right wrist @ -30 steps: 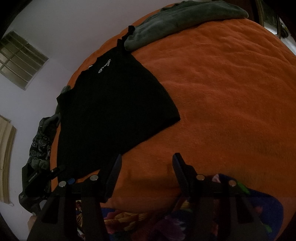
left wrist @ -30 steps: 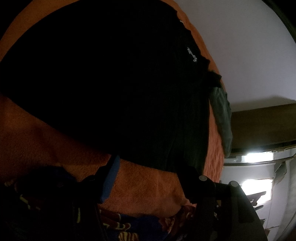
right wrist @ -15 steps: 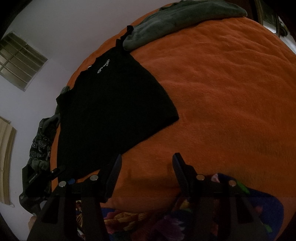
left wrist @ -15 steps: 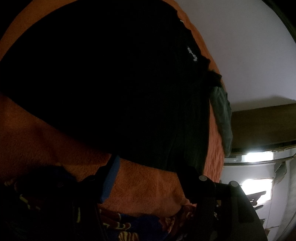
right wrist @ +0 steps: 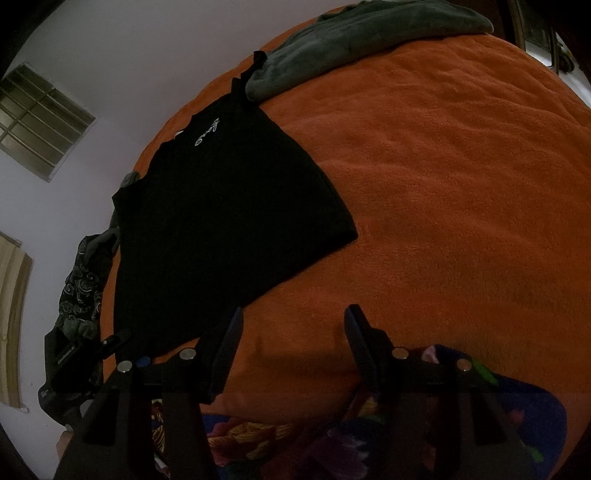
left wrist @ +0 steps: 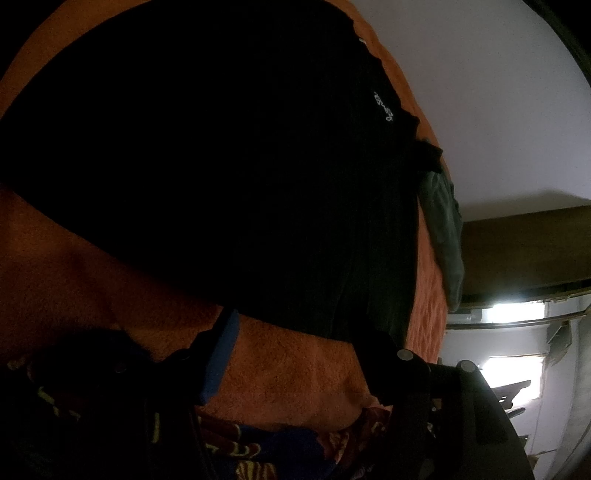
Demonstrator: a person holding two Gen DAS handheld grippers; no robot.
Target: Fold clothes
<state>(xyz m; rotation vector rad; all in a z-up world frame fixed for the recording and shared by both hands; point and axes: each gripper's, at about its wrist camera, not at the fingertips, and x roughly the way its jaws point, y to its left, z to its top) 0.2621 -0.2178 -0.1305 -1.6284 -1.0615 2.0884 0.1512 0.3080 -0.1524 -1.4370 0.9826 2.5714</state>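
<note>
A black T-shirt (right wrist: 221,221) with small white lettering lies flat on an orange blanket (right wrist: 461,203); in the left wrist view the T-shirt (left wrist: 221,147) fills most of the picture. My left gripper (left wrist: 295,332) stands open just short of the shirt's near hem, over bare blanket, nothing between its fingers. My right gripper (right wrist: 293,325) is open too, near the hem's right part, its left finger (right wrist: 229,343) at the shirt's edge. In the right wrist view the left gripper's body (right wrist: 74,354) shows at the far left.
A grey-green garment (right wrist: 369,33) lies bunched at the blanket's far edge beyond the shirt. A dark patterned cloth (right wrist: 81,291) hangs at the left side. A colourful flowered sheet (right wrist: 277,435) shows under the blanket's near edge. White walls and a window (right wrist: 37,118) lie behind.
</note>
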